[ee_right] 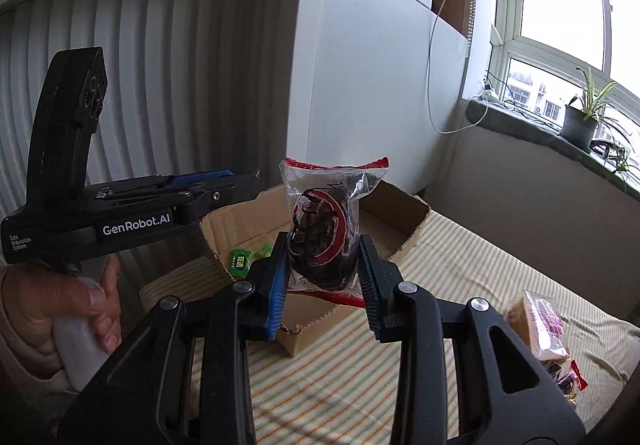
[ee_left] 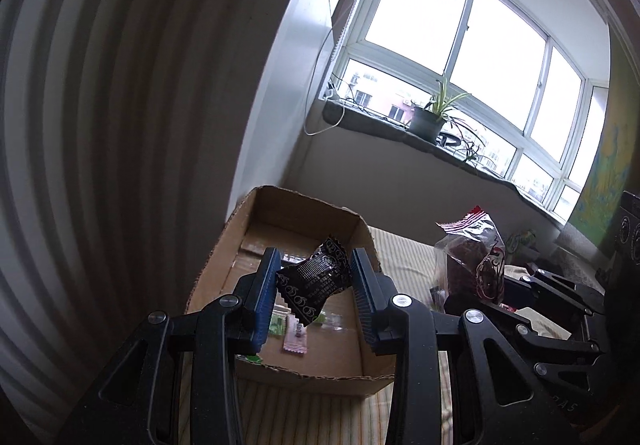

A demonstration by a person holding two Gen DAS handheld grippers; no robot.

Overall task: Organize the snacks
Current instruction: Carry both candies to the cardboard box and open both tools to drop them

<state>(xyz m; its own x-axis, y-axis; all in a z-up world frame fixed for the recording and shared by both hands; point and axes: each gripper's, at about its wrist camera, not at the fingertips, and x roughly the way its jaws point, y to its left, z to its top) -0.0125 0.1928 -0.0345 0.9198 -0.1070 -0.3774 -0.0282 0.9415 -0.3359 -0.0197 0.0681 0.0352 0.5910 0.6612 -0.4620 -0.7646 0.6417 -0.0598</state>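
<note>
My left gripper [ee_left: 314, 279] is shut on a small black snack packet [ee_left: 316, 279], held above the open cardboard box [ee_left: 280, 213]. A pink sachet [ee_left: 295, 337] and a green sachet [ee_left: 276, 325] lie on the box floor. My right gripper [ee_right: 323, 273] is shut on a clear bag with red trim and a dark snack inside [ee_right: 326, 229]; it hangs over the near corner of the box [ee_right: 404, 213]. Green sweets [ee_right: 240, 259] show inside the box. The left gripper body [ee_right: 132, 213] reaches in from the left, held by a hand [ee_right: 60, 309]. The right-held bag [ee_left: 476, 257] appears at the right of the left wrist view.
The box stands on a striped cloth [ee_right: 460, 265] against a ribbed white wall [ee_right: 140, 85]. More wrapped snacks [ee_right: 540, 325] lie on the cloth at right. A windowsill with a potted plant [ee_left: 430, 117] runs behind, and a white cable [ee_right: 436, 85] hangs down the wall.
</note>
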